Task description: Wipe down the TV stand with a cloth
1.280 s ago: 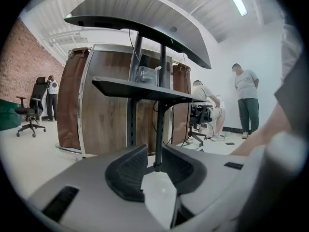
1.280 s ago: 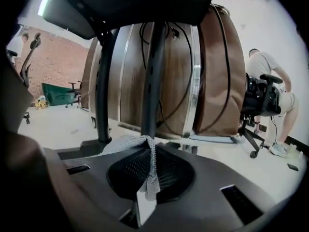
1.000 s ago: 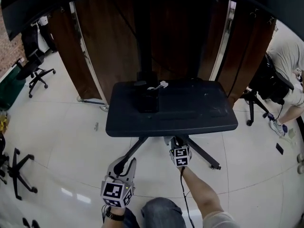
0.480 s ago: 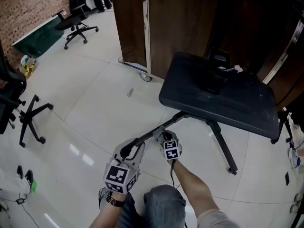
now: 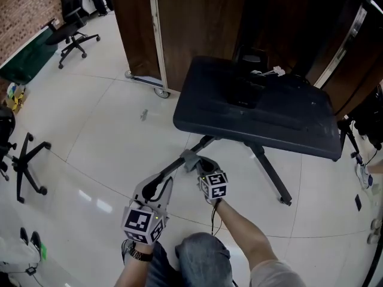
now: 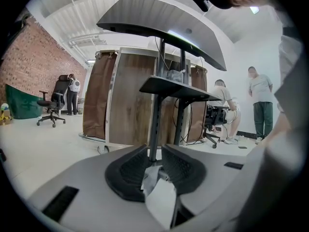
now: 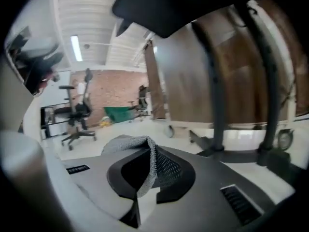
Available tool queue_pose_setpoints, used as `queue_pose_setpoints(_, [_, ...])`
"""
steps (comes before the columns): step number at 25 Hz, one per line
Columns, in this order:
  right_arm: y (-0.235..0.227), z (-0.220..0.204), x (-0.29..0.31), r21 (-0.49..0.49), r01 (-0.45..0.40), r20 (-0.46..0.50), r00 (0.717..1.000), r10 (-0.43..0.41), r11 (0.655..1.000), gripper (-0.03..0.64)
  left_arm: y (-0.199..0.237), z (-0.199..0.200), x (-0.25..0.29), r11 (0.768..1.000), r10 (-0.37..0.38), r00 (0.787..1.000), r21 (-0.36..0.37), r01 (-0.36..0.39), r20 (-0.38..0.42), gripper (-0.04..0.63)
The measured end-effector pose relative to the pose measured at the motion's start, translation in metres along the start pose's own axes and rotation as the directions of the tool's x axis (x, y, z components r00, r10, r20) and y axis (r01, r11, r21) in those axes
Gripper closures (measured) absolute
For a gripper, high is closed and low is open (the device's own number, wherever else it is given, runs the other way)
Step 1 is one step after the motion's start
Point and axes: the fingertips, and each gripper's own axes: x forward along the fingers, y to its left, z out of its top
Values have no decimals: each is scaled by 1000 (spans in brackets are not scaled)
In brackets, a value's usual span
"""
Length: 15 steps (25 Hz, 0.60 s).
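You have one dark grey TV stand (image 5: 257, 109) with a flat shelf, one grey mesh cloth (image 5: 189, 156) and two grippers: the left gripper (image 5: 161, 184) and the right gripper (image 5: 198, 167). Two black swivel office chairs stand on your left, the far chair (image 5: 70, 31) and the near chair (image 5: 27, 160). Three people show beyond.

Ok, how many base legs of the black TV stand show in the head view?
2: one black metal leg reaches lower left, the other lower right. Rear legs may be hidden under the dark shelf.
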Motion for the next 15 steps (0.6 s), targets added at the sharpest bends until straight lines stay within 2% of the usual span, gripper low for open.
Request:
queue_pose_setpoints(1, [-56,12,-15,31,117,18,993,-118,993,611,-2,2,4,1000,-8,1000,-5,8,3,482])
queue_pose_setpoints(2, [-107,20,-32,64,225,22,974,-227,972,611,-4,3,7,1000,-16,1000,-10,16,3,483])
queue_pose_setpoints(4, [-193,26,-67,103,403,7,914,-406,909,611,-9,4,16,999,-35,999,-16,35,-2,483])
queue_pose_setpoints(7, [-281,18,-113,74,567,-55,824,-564,821,611,-20,2,35,997,-76,997,-14,76,-5,483])
queue_pose_setpoints(10, [-322,-27,-172,98,680,-160,731,-663,726,611,-24,-5,42,995,-96,995,-34,95,-12,482])
queue_pose_setpoints(13, [-343,-78,-258,176,784,-247,620,-744,595,611,-24,-2,44,993,-113,994,-33,113,-2,482])
queue_pose_setpoints(15, [-345,-101,-323,183,834,-285,552,-783,521,611,-24,1,46,991,-129,992,-21,129,5,482])
